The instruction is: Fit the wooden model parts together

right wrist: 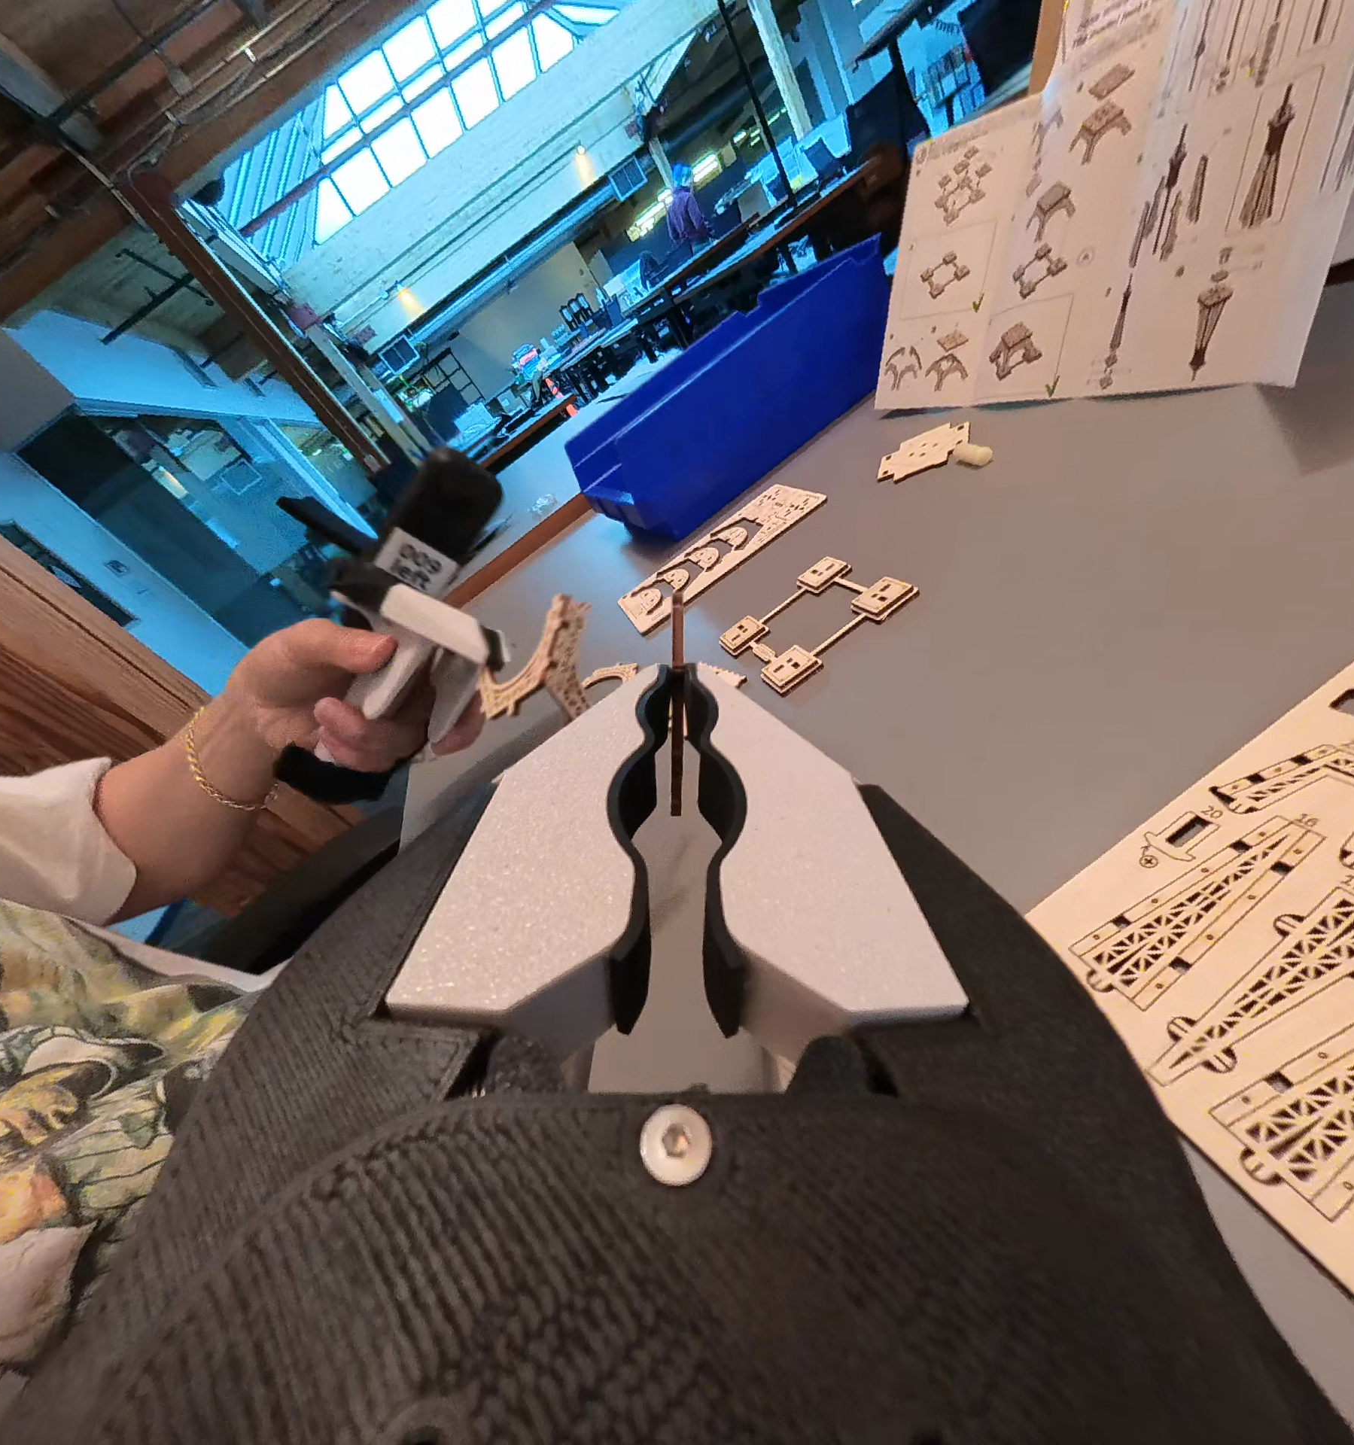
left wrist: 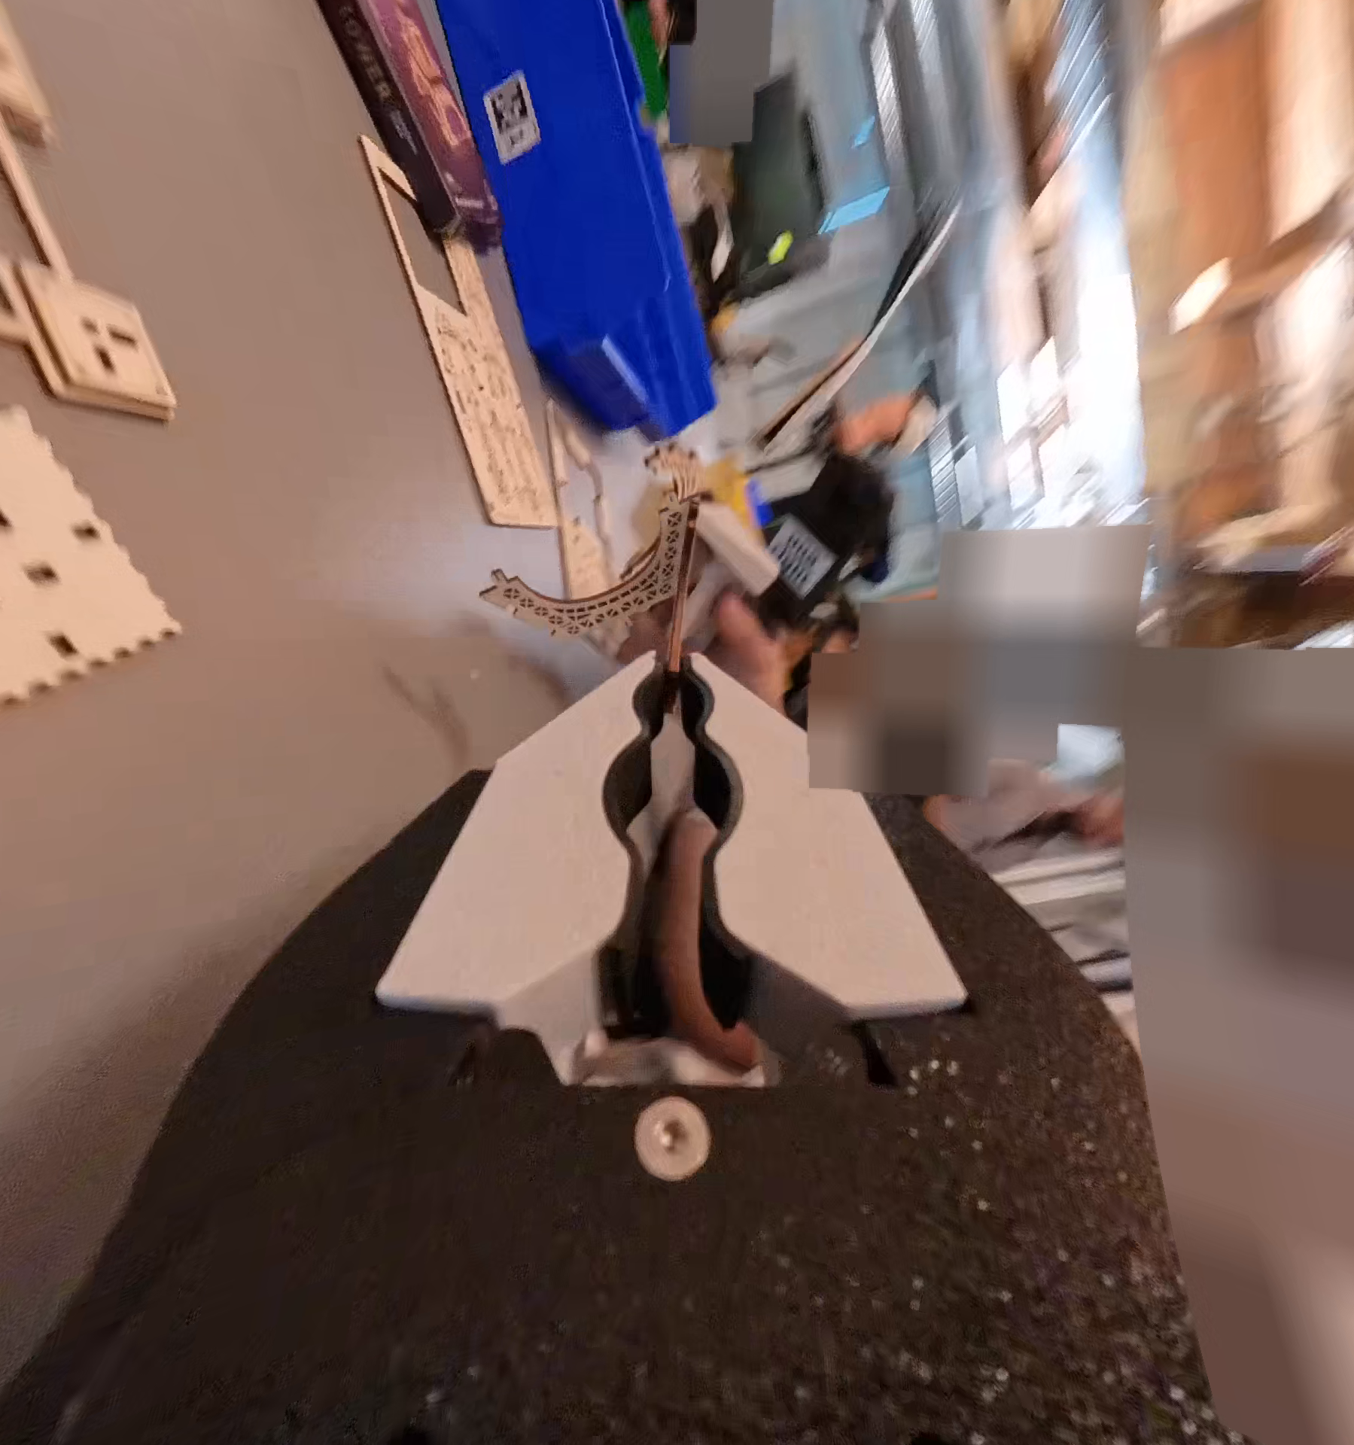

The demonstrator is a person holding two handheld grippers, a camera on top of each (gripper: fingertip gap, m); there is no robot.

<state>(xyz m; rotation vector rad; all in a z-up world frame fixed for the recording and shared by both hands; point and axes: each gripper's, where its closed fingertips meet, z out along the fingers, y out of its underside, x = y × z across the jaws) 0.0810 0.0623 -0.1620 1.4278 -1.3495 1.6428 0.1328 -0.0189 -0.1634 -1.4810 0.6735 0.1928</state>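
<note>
Both grippers, left (left wrist: 672,665) and right (right wrist: 677,671), pinch thin wooden pieces (left wrist: 580,602) (right wrist: 677,704) (edge-on, fragile), so misaligned pressing could snap them.

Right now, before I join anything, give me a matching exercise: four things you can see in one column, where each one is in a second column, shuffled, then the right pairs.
Things:
1. arched lattice part
2. thin wooden part
3. instruction sheet
4. four-pad frame

Places:
A. propped upright at the far side of the table
B. lying flat on the table
C. pinched in the left gripper
D. pinched edge-on in the right gripper

Pairs: 1-C, 2-D, 3-A, 4-B
</note>
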